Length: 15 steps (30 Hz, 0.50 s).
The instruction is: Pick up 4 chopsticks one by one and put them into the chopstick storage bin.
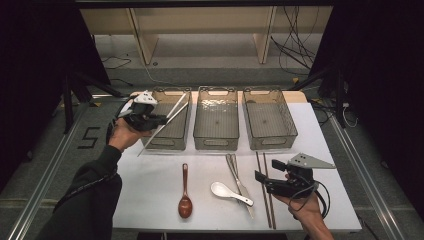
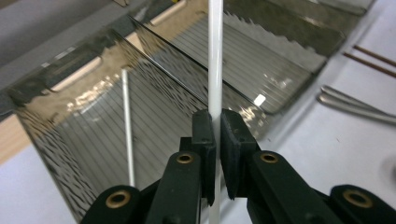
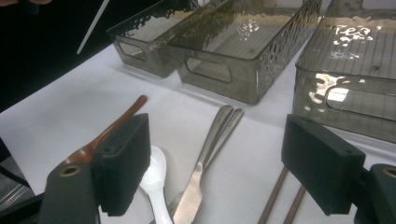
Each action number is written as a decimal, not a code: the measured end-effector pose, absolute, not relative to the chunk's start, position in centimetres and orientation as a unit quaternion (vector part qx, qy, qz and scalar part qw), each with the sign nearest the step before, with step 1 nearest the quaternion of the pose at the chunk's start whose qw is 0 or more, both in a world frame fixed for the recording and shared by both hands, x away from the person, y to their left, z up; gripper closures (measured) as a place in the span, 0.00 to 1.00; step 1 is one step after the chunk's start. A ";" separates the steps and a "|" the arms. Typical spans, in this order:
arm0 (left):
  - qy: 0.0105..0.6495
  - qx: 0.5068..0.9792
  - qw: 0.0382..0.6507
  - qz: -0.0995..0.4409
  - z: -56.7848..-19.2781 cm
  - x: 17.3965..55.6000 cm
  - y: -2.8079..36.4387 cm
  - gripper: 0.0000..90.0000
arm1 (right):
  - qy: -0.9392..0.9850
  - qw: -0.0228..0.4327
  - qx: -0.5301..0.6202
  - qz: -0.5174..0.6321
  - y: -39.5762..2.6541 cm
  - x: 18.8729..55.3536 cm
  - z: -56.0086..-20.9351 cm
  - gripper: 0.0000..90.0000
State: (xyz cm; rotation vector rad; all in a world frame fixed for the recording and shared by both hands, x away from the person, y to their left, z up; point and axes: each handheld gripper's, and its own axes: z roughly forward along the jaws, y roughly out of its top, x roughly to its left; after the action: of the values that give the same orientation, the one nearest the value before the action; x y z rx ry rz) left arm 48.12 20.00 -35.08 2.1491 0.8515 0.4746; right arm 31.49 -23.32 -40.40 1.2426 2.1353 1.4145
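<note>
My left gripper [image 1: 164, 120] is shut on a white chopstick [image 1: 150, 141], held slanting over the front left corner of the left smoky bin [image 1: 165, 144]. In the left gripper view the jaws [image 2: 217, 135] pinch that chopstick [image 2: 215, 65], and a second white chopstick [image 2: 127, 126] lies inside the bin [image 2: 56, 154]. My right gripper [image 1: 268, 171] hovers open over the brown chopsticks [image 1: 265, 195] at the front right, nothing between its jaws [image 3: 215, 158].
Middle bin [image 1: 216, 145] and right bin [image 1: 272, 142] stand in a row behind the cutlery. On the white table lie a brown spoon [image 1: 185, 192], a white spoon [image 1: 227, 192] and two metal knives [image 1: 239, 180].
</note>
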 end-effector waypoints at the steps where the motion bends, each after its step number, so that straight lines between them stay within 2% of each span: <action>1: 0.337 0.839 0.384 0.189 -34.9 48.4 20.1 0.94 | 0.742 0.147 0.432 0.491 -23.3 31.5 -40.4 0.28; 15: 0.355 0.813 0.404 0.224 -33.5 52.2 19.7 0.94 | 0.741 0.146 0.431 0.493 -23.4 31.5 -40.4 0.28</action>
State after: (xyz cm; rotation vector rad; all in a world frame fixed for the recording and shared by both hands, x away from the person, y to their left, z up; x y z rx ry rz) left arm 52.19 19.71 -33.48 2.0527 0.8955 0.5666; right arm 31.52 -23.38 -40.38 1.2420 2.1337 1.4206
